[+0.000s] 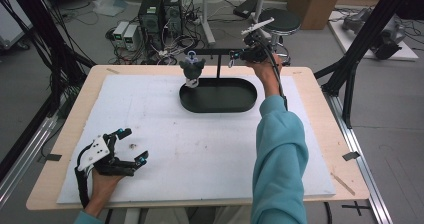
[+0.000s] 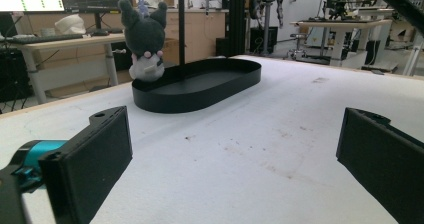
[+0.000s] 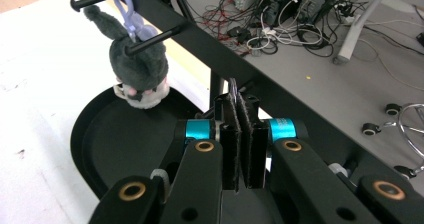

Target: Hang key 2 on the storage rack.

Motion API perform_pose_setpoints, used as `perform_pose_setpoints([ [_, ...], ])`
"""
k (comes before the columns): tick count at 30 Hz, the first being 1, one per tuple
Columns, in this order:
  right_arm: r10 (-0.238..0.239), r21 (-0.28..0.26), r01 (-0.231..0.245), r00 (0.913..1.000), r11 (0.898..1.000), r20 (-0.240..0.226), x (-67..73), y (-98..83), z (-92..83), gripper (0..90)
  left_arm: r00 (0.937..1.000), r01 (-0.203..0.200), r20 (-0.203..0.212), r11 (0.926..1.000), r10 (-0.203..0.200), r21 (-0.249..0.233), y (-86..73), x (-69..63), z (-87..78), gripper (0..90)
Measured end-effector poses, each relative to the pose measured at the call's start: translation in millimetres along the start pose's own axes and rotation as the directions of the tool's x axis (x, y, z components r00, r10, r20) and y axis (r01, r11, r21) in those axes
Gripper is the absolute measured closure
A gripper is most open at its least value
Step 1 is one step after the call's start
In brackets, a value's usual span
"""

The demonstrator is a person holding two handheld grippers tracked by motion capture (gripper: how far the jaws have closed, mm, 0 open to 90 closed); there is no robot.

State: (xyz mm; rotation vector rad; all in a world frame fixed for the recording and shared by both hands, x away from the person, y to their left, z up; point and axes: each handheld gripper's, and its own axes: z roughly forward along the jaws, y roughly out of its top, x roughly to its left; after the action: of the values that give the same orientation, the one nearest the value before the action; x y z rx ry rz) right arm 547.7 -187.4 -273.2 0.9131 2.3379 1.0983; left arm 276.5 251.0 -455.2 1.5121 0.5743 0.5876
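Plush toy (image 3: 138,66), grey with long ears, hangs by its lilac clip (image 3: 128,15) from a peg of the black rack (image 3: 200,44), over the black oval tray (image 1: 218,101). We hold our right gripper (image 3: 239,134) pressed shut beside the rack's post, pads together on nothing. Our left gripper (image 1: 134,145) rests wide open, well apart, on the white mat (image 1: 195,149).

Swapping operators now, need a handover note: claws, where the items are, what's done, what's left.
Left claw: open, empty, low over the white foam mat at the near left.
Right claw: shut, nothing visibly clamped, up at the black metal rack bar behind the tray.
Grey plush bunny keychain: hangs by its lilac plastic clip from a rack peg, above the left end of the black oval tray.
Done: toy is hung.
Left: probably just withdraw the right claw.
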Motion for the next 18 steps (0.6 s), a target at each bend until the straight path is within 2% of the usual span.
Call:
perform_pose_setpoints([
  [7, 0.005, -0.006, -0.005, 0.9998, 1.0, 0.02, -2.7, -0.9, 4.3, 88.7, 1.0, -0.004, 0.0, 1.0, 0.004, 0.004, 0.0, 0.4, -0.4, 1.7],
  [17, 0.0, -0.011, 0.0, 0.9998, 1.0, 0.022, -5.5, -2.1, 6.1, 88.4, 1.0, -0.006, 0.001, 1.0, 0.006, 0.003, -0.1, 0.5, -0.4, 1.7],
  [18, 0.01, -0.016, -0.01, 0.9997, 1.0, 0.02, -5.0, -2.3, 6.3, 87.9, 1.0, -0.006, 0.001, 1.0, 0.006, 0.004, 0.0, 0.5, -0.5, 1.7],
])
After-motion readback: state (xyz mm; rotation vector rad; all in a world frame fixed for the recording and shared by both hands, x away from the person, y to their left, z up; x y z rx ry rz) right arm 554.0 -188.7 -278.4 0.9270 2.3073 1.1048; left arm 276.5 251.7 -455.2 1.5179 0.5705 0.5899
